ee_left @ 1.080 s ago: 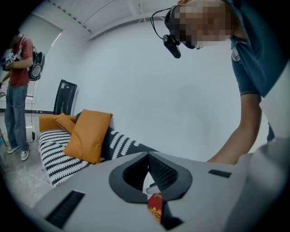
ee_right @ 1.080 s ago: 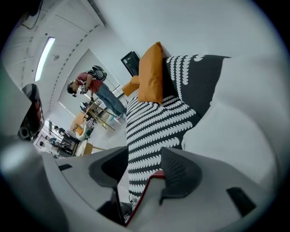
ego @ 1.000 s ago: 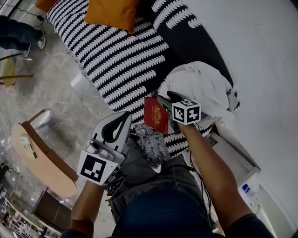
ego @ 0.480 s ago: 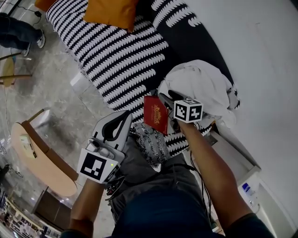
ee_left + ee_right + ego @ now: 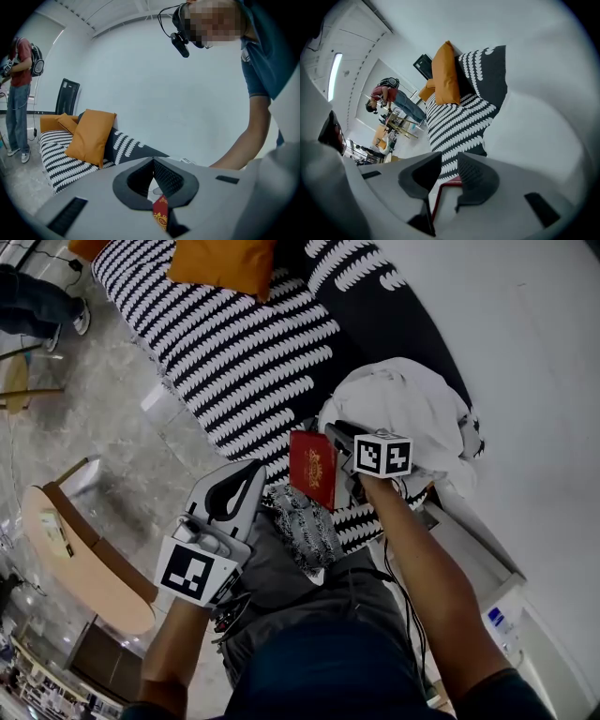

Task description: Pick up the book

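Rolling the right gripper a little since the earlier frame and tipping the book along with it, having just been narrowing those jaws from a wider gap. Now clamping the book, with its red cover against one pad, its top edge meeting the other, and its pale page block filling the space between. Keeping the left gripper almost where it was, jaws pressed together tip to tip with nothing between them, and with only a red sliver of the book showing well beyond them through the gap under the pads.

Judging the task as roughly halfway: counting the grasp as made, the lift as not yet shown. Holding the book upright between the right jaws, just in front of the white cloth and over the near edge of the striped sofa. Not being able to tell whether its lower edge is already clear of the seat. Remaining, by that reading: raising it away without letting it slip.

Reading no words anywhere. Seeing a gold emblem on the red cover, too small to make out. Finding only black-and-white square patterns on the marker cubes. Spotting a blue label on a white box well behind the right jaws, too small to read.
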Motion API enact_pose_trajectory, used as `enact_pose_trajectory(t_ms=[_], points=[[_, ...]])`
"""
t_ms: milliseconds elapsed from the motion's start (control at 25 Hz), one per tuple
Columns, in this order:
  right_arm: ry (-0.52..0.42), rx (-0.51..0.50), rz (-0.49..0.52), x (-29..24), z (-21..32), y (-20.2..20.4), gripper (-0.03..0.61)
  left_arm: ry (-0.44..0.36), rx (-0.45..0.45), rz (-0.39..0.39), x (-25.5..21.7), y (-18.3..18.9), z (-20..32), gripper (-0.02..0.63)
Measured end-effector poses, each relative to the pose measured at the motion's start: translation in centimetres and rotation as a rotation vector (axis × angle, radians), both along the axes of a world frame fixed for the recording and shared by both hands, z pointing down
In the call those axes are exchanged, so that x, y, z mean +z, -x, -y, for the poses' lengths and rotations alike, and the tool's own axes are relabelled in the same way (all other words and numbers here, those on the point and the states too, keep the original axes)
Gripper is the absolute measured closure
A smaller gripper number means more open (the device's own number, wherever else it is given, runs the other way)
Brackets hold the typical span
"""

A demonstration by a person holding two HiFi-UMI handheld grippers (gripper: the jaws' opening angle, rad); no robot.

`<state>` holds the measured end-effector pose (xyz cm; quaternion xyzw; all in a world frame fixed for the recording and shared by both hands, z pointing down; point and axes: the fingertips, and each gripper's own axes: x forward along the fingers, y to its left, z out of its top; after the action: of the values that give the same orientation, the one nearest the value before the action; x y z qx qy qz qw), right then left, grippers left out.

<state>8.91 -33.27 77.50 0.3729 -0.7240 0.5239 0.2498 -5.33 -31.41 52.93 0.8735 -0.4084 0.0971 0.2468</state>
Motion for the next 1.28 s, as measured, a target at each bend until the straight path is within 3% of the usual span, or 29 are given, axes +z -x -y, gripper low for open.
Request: enact_pose_trajectory(t_ms=[440, 640, 760, 880, 960, 1280], points=[[-0.038, -0.043, -0.04, 0.3, 0.0, -0.5, 0.475, 0.007, 0.0, 0.0, 0.4, -0.2, -0.3, 0.609], [-0.077, -0.081, -0.031, 0.0, 0.2, 0.1, 0.352, 0.005, 0.001, 0.001, 0.4, -0.2, -0.3, 0.609], [-0.095, -0.159, -0.052, -0.1, -0.6, 0.8, 0.26, 0.005, 0.004, 0.002, 0.5, -0.4, -0.6, 0.609], [-0.092, -0.311, -0.164, 0.8, -1.5, 1.2, 0.253, 0.009, 0.003, 0.002, 0.6, -0.3, -0.5, 0.609], [-0.09, -0.356, -0.221, 1.4, -1.6, 1.2, 0.253, 0.011, 0.003, 0.002, 0.8, -0.2, -0.5, 0.609], [-0.111, -0.33, -0.303, 2.1, -0.7, 0.5, 0.254, 0.018, 0.0, 0.002, 1.2, -0.1, -0.6, 0.609]])
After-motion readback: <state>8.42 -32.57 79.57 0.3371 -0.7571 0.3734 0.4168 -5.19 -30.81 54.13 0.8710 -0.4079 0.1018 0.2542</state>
